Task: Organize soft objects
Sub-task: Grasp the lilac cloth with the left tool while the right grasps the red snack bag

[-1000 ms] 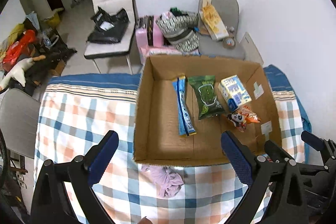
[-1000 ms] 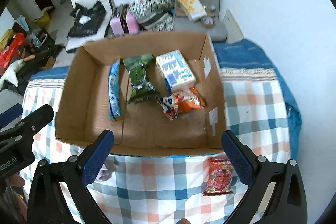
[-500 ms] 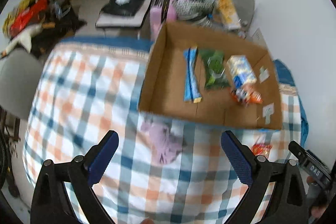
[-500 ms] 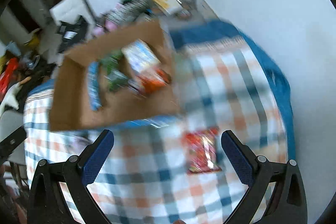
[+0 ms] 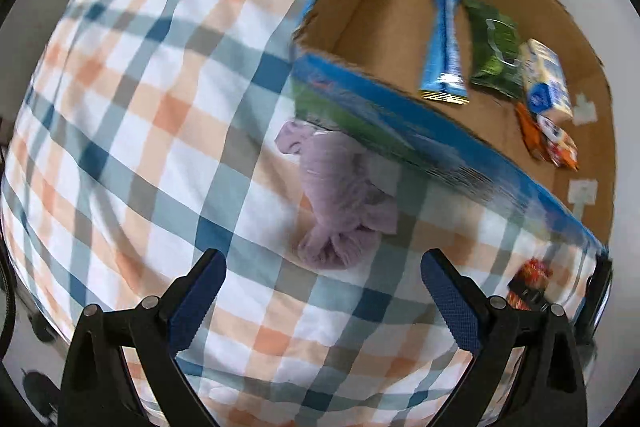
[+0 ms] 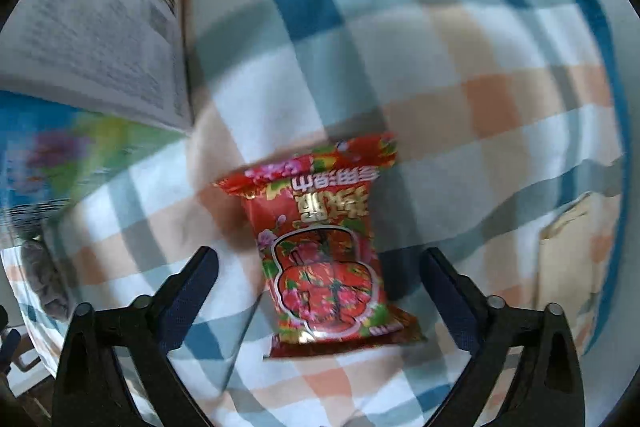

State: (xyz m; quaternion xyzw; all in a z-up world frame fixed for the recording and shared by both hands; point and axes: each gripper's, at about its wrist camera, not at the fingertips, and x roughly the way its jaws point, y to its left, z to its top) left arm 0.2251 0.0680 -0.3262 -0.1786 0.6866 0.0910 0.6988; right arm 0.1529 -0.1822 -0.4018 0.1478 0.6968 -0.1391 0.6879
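Observation:
A crumpled lilac cloth [image 5: 340, 195] lies on the checked bedspread against the front wall of a cardboard box [image 5: 384, 23]. My left gripper [image 5: 322, 291] is open and empty, just short of the cloth. A red snack packet [image 6: 324, 247] lies on the bedspread to the right of the box. My right gripper [image 6: 320, 287] is open, its fingers either side of the packet's near half, not closed on it. The packet also shows at the far right of the left wrist view [image 5: 528, 279].
The box holds a blue stick packet [image 5: 444, 43], a green packet [image 5: 494, 55], a white and blue carton [image 5: 546, 83] and an orange packet [image 5: 548, 143]. In the right wrist view the box's printed outer wall [image 6: 88, 27] stands at the left. The bed edge [image 6: 608, 75] curves at the right.
Both grippers have dropped low toward the bedspread. The left one has closed in on the lilac cloth. The right one has swung right, off the box, onto the red packet.

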